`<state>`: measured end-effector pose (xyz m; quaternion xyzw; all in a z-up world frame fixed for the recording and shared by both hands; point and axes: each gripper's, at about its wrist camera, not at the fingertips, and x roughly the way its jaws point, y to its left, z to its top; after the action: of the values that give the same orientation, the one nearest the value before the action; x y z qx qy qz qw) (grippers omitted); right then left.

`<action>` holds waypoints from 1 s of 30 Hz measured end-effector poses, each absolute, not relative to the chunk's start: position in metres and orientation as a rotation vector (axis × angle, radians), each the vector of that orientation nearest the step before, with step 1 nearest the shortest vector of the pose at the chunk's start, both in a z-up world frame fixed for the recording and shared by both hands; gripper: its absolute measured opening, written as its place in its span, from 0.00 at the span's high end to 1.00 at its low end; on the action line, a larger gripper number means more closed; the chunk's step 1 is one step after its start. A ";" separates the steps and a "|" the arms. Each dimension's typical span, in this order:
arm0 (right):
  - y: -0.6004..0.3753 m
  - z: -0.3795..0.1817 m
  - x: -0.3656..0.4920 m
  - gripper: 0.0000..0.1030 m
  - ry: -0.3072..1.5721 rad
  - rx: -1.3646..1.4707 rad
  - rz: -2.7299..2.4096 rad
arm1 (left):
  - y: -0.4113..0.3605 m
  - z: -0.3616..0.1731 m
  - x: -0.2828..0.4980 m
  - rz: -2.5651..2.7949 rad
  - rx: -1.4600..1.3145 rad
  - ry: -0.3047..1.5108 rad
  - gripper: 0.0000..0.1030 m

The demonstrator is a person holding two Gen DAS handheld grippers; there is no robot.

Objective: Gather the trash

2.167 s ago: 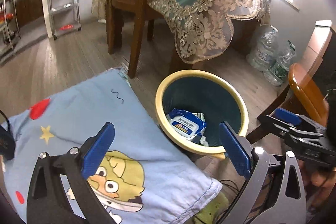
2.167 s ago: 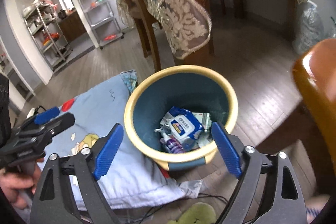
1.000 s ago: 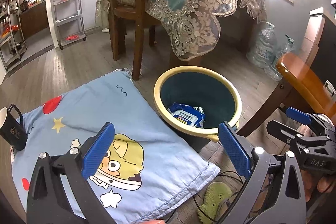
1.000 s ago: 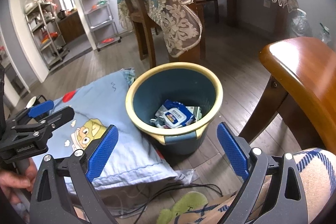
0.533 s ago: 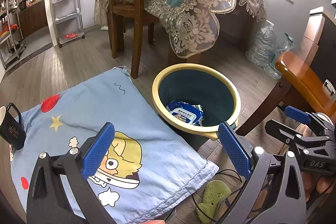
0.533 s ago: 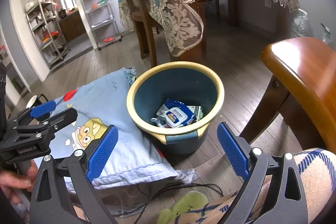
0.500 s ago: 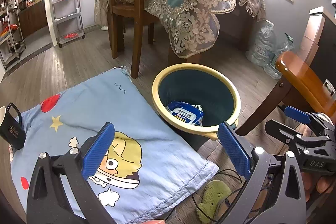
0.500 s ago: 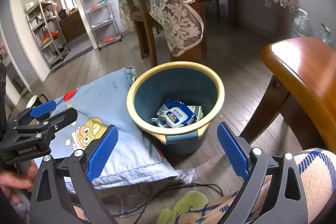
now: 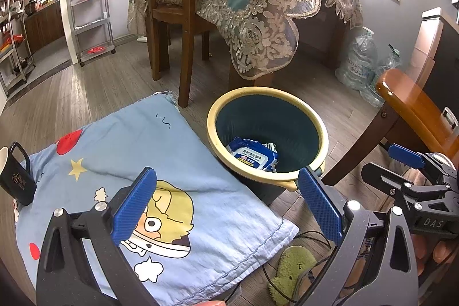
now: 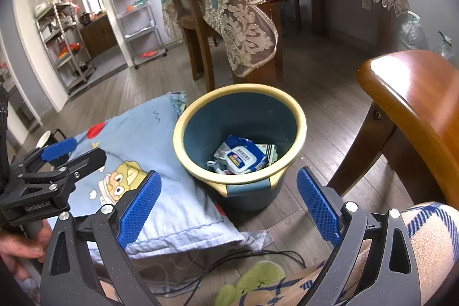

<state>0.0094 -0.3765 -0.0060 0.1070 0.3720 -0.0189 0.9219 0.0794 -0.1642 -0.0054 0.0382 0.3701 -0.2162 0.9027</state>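
Both grippers gape empty above the bin.
Left wrist view: your left gripper (image 9: 226,200) is spread wide over the cushion (image 9: 137,168); the wipes pack (image 9: 252,155) lies in the bin (image 9: 218,116), soft, light, slick; pinch its crimped edge. Right wrist view: your right gripper (image 10: 228,201) holds nothing; bin (image 10: 301,122) also contains smaller litter.
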 end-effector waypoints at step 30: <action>-0.376 -0.006 0.009 0.08 0.764 0.219 -0.039 | -0.167 -0.004 0.079 -0.456 0.081 0.761 0.06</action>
<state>0.0092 -0.3759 -0.0061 0.1067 0.3721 -0.0188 0.9218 0.0786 -0.1665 -0.0039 0.0394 0.3679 -0.2204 0.9025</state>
